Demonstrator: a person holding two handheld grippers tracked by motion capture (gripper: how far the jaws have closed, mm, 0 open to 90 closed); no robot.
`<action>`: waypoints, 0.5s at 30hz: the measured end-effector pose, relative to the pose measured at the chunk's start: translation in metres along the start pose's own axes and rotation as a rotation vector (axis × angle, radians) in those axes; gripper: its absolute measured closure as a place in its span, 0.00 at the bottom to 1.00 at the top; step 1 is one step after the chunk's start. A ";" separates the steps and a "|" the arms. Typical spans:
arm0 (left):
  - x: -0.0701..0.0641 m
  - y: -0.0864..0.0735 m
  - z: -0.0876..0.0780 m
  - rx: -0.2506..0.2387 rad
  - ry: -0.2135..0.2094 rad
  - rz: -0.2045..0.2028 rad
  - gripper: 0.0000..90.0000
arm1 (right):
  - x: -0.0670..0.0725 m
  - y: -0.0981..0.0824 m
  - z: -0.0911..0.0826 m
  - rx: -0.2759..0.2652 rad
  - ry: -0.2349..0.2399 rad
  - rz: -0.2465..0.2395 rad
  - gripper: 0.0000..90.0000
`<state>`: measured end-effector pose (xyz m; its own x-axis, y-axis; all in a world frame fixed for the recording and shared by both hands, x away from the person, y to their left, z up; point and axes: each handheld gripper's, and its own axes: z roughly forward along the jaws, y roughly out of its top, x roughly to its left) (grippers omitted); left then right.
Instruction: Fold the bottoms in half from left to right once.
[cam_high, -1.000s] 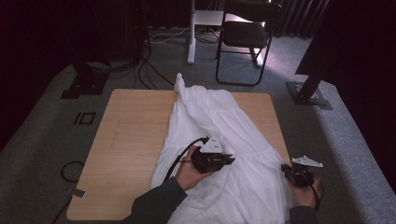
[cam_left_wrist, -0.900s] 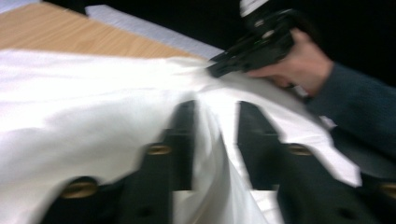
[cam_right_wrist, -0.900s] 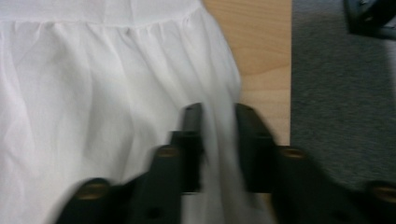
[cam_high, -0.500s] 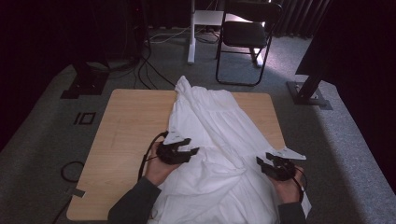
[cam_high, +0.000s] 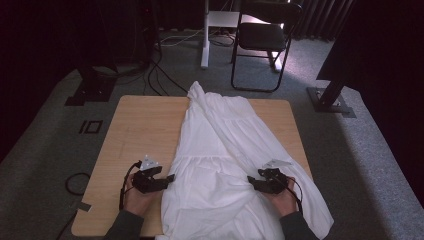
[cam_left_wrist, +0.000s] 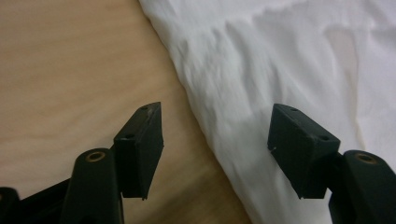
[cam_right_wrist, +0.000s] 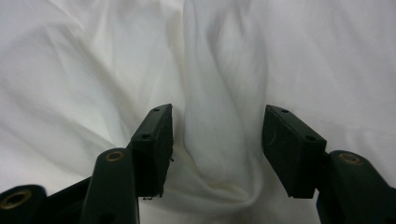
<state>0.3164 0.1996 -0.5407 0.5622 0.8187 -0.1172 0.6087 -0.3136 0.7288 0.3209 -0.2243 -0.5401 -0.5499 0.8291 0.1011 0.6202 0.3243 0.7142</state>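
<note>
A: Where is the white garment (cam_high: 225, 165) lying?

B: Spread down the middle of the wooden table (cam_high: 145, 125), from the far edge to the near edge, where it spills over the near right corner.

A: And the left gripper (cam_high: 167, 179)?

B: At the garment's left edge near the table's near edge. Its fingers (cam_left_wrist: 140, 144) have just been opening and stand released; the hem lies between them, unpinched.

A: The right gripper (cam_high: 251, 181)?

B: Over the cloth toward the near right. Its fingers (cam_right_wrist: 152, 144) have just been opening too, straddling a raised fold without pressing it.
</note>
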 end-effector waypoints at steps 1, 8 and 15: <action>-0.002 -0.001 0.004 0.016 -0.001 0.010 0.40 | 0.000 0.000 0.003 0.020 0.003 0.004 0.56; -0.016 0.000 0.017 0.053 -0.069 0.050 0.62 | 0.007 0.005 -0.008 -0.005 -0.007 -0.064 0.95; -0.014 0.013 -0.002 0.015 -0.008 0.051 0.97 | 0.005 0.022 -0.043 -0.134 -0.043 -0.066 0.95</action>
<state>0.3153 0.1851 -0.5283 0.5970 0.7977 -0.0851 0.5873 -0.3623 0.7238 0.3072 -0.2326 -0.4940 -0.5611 0.8274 0.0228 0.5015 0.3179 0.8046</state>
